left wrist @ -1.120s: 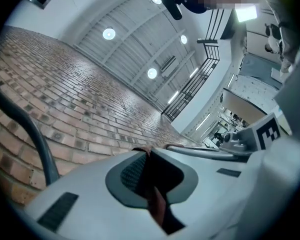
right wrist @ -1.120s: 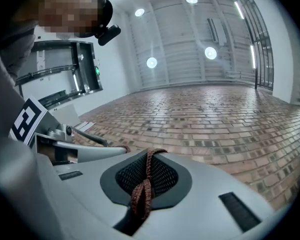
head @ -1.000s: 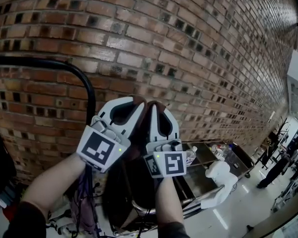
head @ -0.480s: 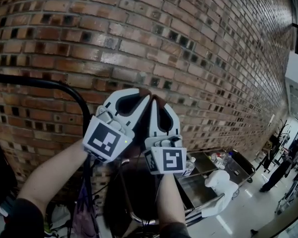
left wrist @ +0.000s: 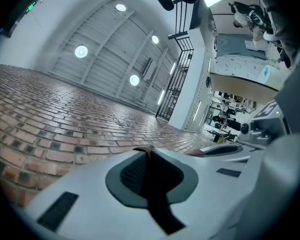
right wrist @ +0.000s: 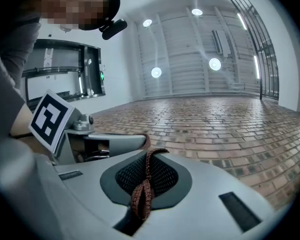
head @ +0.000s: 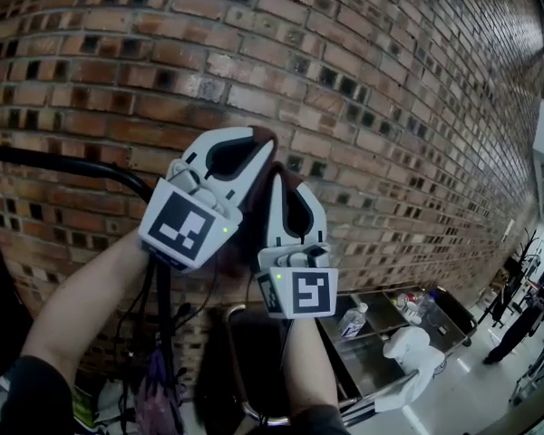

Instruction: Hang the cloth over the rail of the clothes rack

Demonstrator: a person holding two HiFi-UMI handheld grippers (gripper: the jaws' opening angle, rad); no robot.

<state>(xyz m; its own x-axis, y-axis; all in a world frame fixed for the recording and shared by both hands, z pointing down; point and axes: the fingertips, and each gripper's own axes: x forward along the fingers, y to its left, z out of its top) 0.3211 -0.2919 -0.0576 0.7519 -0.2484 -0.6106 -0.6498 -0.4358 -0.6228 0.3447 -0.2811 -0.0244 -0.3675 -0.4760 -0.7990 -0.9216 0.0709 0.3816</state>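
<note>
Higher now than a second ago, our left gripper [head: 263, 139] and right gripper [head: 277, 174] each pinch an edge of the cloth [right wrist: 141, 196], so it can clear the rail [head: 63, 163].

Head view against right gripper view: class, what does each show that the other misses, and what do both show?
Head view only: the rack's black rail at the left, and a bottle far below.
Right gripper view only: the round ceiling lights.
Both: the brick wall, the left gripper, and the brown cloth pinched in the shut right gripper.
</note>
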